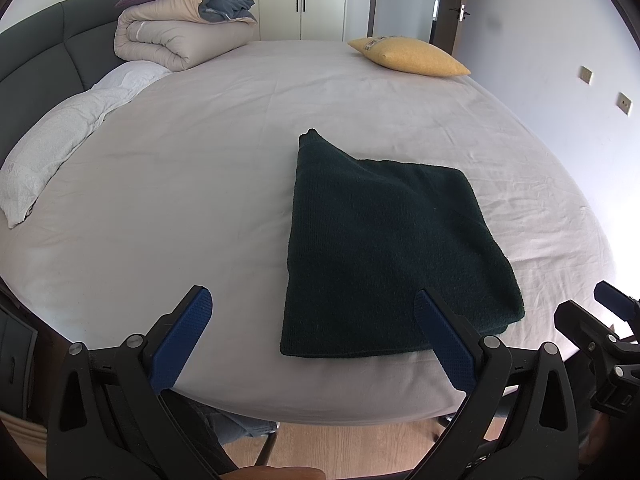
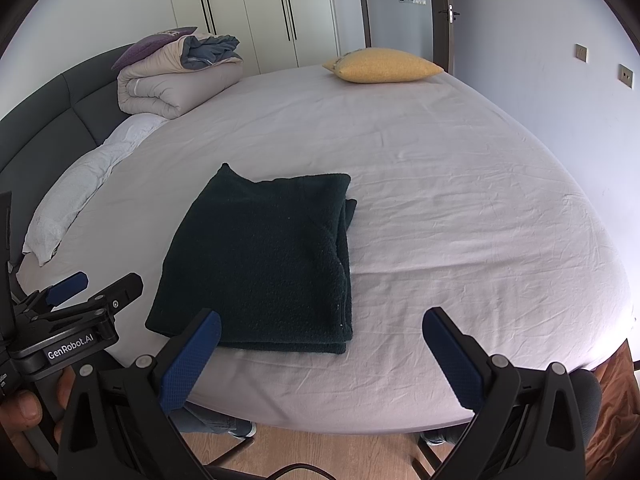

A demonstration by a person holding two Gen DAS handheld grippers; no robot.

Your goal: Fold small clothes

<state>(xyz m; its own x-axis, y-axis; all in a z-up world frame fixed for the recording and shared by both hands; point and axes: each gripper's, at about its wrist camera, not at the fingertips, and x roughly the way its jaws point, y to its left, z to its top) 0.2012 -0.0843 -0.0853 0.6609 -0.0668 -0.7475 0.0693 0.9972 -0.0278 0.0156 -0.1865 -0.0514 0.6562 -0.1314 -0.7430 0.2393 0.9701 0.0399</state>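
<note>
A dark green knitted garment [image 1: 384, 248] lies folded into a flat stack on the pale bed sheet [image 1: 200, 184], near the bed's front edge. It also shows in the right wrist view [image 2: 264, 264]. My left gripper [image 1: 314, 320] is open and empty, held above the front edge, its right finger over the garment's near corner. My right gripper [image 2: 322, 344] is open and empty, just in front of the garment's near right corner. The left gripper also shows at the left of the right wrist view [image 2: 96, 292].
A folded duvet with a purple cushion [image 1: 180, 28] sits at the back left by the dark headboard [image 1: 36, 56]. A white pillow [image 1: 64, 136] lies along the left. A yellow pillow [image 1: 412, 56] lies at the far edge. Wood floor [image 1: 352, 448] is below the bed.
</note>
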